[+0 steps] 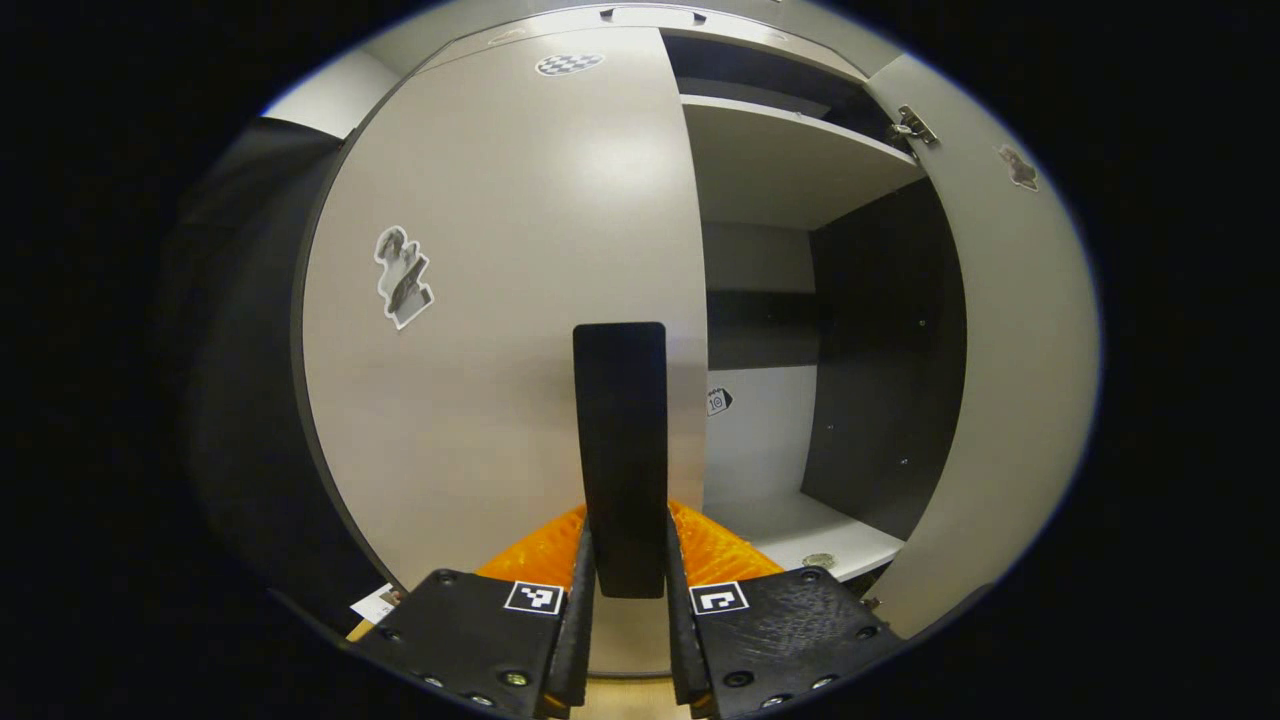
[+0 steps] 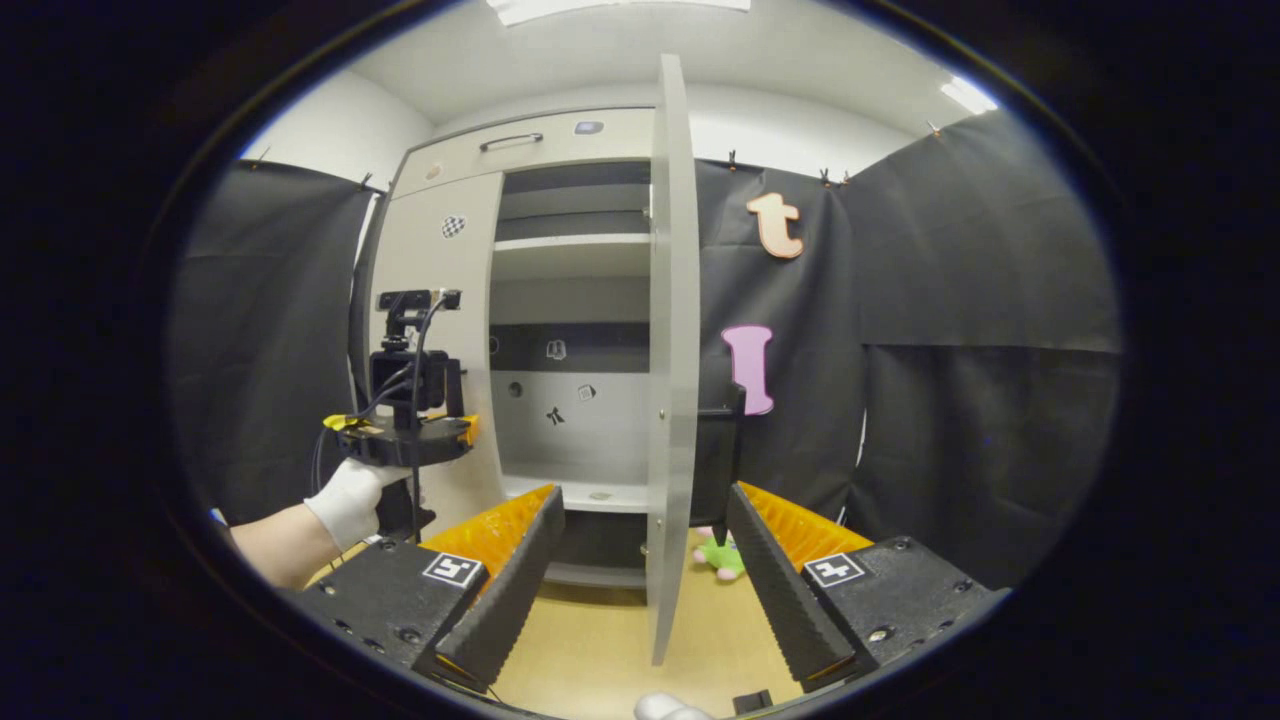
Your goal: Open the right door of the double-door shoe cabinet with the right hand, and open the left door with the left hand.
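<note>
The grey shoe cabinet's left door (image 1: pixel 500 300) stands close in front of the left gripper view, closed or nearly so. My left gripper (image 1: pixel 626 545) is shut on its upright black handle (image 1: pixel 620 440). The right door (image 1: pixel 1010 400) is swung wide open, showing shelves (image 1: pixel 780 150) inside. In the right gripper view that right door (image 2: pixel 672 300) is edge-on between my open right gripper's (image 2: pixel 645 497) fingers (image 2: pixel 520 560), not pinched; its black handle (image 2: pixel 728 450) sits on the far side. A gloved hand (image 2: pixel 345 500) holds the left gripper (image 2: pixel 410 435) at the left door (image 2: pixel 440 320).
A green plush toy (image 2: pixel 722 560) lies on the wooden floor (image 2: pixel 590 640) beyond the open door. Black cloth walls (image 2: pixel 950 400) close in the right and left sides. A top drawer with a handle (image 2: pixel 510 141) sits above the doors. A small round item (image 1: pixel 818 561) rests on the lower shelf.
</note>
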Motion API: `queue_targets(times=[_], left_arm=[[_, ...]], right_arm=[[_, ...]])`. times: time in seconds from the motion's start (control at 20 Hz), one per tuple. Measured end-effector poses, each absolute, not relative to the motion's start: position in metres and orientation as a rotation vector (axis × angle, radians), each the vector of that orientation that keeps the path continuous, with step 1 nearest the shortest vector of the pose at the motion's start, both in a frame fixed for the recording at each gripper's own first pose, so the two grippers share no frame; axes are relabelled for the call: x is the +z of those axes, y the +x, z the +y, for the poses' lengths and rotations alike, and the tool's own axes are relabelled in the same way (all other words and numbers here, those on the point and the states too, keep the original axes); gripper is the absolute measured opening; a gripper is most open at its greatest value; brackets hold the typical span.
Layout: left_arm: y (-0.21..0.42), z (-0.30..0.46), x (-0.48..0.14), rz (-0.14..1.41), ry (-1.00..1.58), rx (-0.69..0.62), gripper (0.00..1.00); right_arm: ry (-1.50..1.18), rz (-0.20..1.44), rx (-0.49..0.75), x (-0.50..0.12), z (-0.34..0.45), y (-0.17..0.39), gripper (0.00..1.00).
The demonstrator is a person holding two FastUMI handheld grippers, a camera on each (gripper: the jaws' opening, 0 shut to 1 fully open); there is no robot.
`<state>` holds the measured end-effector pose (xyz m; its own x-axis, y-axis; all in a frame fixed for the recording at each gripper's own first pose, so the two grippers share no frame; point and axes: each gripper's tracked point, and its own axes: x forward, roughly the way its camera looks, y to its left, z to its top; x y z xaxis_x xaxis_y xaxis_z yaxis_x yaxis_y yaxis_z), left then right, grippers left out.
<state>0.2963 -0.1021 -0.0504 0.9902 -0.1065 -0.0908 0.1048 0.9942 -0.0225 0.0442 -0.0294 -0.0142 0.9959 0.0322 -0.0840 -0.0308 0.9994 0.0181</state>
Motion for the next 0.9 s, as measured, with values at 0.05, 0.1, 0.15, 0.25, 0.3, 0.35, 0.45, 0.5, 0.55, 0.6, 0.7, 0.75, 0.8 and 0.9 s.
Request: queue_targets(times=[0.05,0.1,0.15,0.25,0.3,0.35,0.45,0.5,0.55,0.6,0.7,0.75,0.8,0.9], left_arm=[[0.296,-0.101,-0.049,0.092,-0.016,-0.104,0.26],[0.296,-0.1,-0.05,0.092,-0.021,-0.101,0.26],[0.297,-0.101,-0.051,0.095,-0.019,-0.102,0.21],[0.293,-0.099,-0.049,0.091,-0.01,-0.114,0.13],[0.291,-0.099,-0.052,0.096,-0.022,-0.116,0.12],[0.291,-0.1,-0.05,0.09,-0.018,-0.125,0.07],[0.286,-0.098,-0.051,0.091,-0.023,-0.14,0.06],[0.282,-0.098,-0.05,0.092,-0.022,-0.146,0.07],[0.279,-0.098,-0.05,0.09,-0.017,-0.156,0.07],[0.275,-0.098,-0.05,0.09,-0.022,-0.164,0.07],[0.268,-0.096,-0.049,0.086,-0.03,-0.179,0.07],[0.264,-0.094,-0.049,0.089,-0.03,-0.186,0.07],[0.262,-0.093,-0.049,0.09,-0.033,-0.192,0.06],[0.254,-0.088,-0.05,0.089,-0.036,-0.197,0.07]], right_arm=[[0.02,0.083,0.035,-0.015,-0.028,0.045,1.0],[0.022,0.083,0.042,-0.015,-0.027,0.045,1.0],[0.022,0.084,0.047,-0.016,-0.026,0.045,1.0],[0.018,0.083,0.053,-0.017,-0.025,0.045,1.0],[0.018,0.084,0.057,-0.017,-0.025,0.045,1.0],[0.017,0.084,0.063,-0.017,-0.023,0.045,1.0],[0.016,0.083,0.072,-0.016,-0.021,0.045,1.0],[0.015,0.081,0.076,-0.015,-0.02,0.044,1.0],[0.014,0.08,0.081,-0.016,-0.019,0.043,1.0],[0.014,0.08,0.087,-0.016,-0.015,0.041,1.0],[0.01,0.08,0.1,-0.018,-0.008,0.035,1.0],[0.009,0.082,0.107,-0.019,-0.005,0.033,1.0],[0.008,0.084,0.115,-0.021,-0.001,0.03,1.0],[0.007,0.087,0.129,-0.023,0.01,0.026,1.0]])
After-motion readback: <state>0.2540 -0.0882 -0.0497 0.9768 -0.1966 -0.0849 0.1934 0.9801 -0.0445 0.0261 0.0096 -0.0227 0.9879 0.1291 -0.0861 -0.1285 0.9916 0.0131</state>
